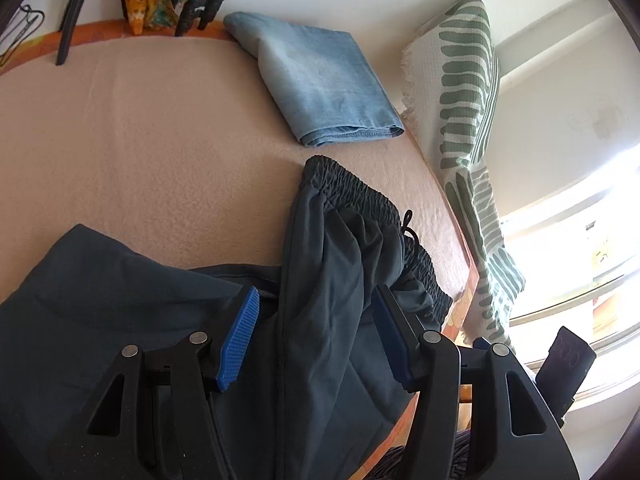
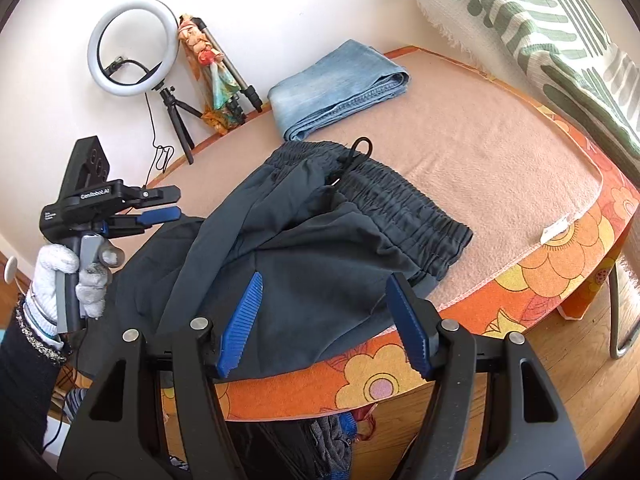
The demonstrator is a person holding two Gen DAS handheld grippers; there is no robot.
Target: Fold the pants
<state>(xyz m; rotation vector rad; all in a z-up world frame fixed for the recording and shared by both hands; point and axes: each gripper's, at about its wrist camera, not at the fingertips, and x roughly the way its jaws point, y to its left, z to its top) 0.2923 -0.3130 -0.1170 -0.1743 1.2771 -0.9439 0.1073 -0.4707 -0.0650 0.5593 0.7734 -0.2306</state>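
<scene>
1. The dark pants [image 2: 304, 240] lie crumpled on the near right part of the surface [image 2: 500, 168], which is covered by a pink blanket; the gathered waistband [image 2: 404, 208] faces the far right and the legs trail toward the left and near edge, so the long axis runs roughly from the left tool toward the waistband
2. The left tool [image 1: 316, 340] hangs over the leg fabric with its blue pads apart and released; cloth lies between and under the pads, but they do not press on it
3. The right tool [image 2: 324, 320] hovers at the near edge of the surface, just over the seat of the pants, its pads likewise spread and holding nothing
4. In the right wrist view the left tool [image 2: 160, 216] sits at the left end of the garment, held by a gloved hand [image 2: 76, 280], well apart from the waistband
5. The relation that matters: the waistband lies ahead and to the right of the right tool, nearer to it than to the left one, while the leg end is nearer the left tool
6. As a judgement, the pants need spreading flat along that axis before any fold, each tool taking its nearer end
7. A folded pair of jeans [image 1: 320, 84] rests at the far side, clear of the work
</scene>
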